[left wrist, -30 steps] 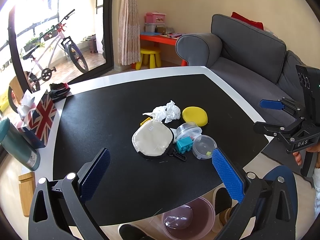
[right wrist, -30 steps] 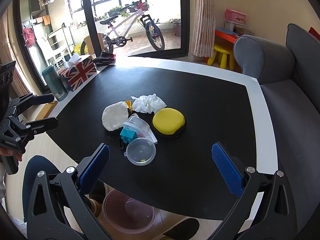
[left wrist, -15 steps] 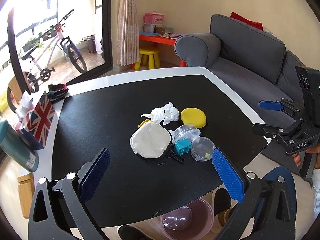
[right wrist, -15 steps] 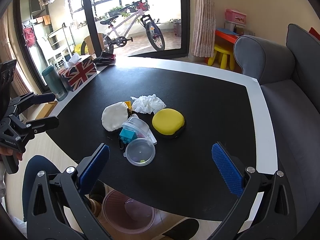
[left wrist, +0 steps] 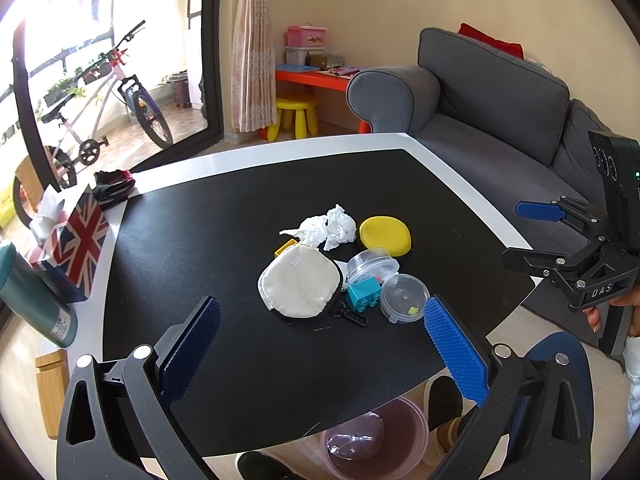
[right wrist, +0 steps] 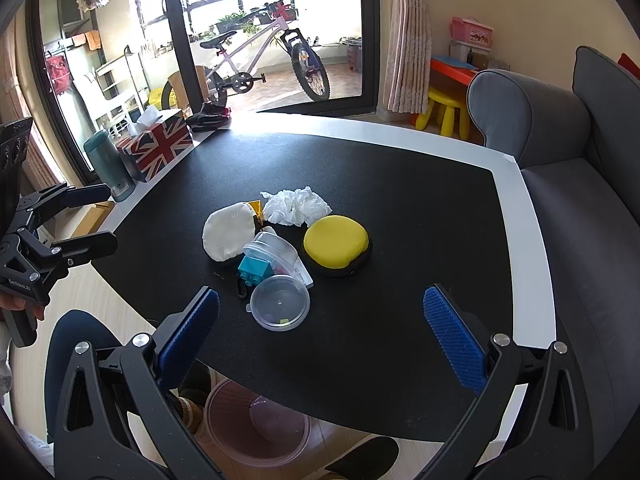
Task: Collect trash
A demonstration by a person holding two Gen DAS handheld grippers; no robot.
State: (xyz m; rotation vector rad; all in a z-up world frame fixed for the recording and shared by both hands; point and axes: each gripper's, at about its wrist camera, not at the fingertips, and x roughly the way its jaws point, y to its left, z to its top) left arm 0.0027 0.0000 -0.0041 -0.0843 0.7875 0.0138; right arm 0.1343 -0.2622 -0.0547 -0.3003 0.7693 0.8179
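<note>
The left gripper (left wrist: 320, 344) filled the bottom of its own frame, jaws spread wide and empty, above the near edge of the black table (left wrist: 248, 376). The right gripper (right wrist: 320, 332) sat likewise at the bottom of its frame, spread and holding nothing.

Past them, at the centre of both views, lay the clutter: a crumpled white tissue (left wrist: 329, 227), the evident trash, at the far side of the pile, just beside a yellow round case (left wrist: 385, 230) and touching a cream pouch (left wrist: 301, 283). Nearer lay a clear tub (left wrist: 372, 265), a teal brick (left wrist: 363, 293) and a clear lid (left wrist: 404, 298).

A pink bin (right wrist: 258, 424) stood on the floor under the near table edge, at the bottom centre.

By my judgement the approach step was in hand, nothing yet collected. The next move called for reaching over the nearer items to pinch the tissue alone.
</note>
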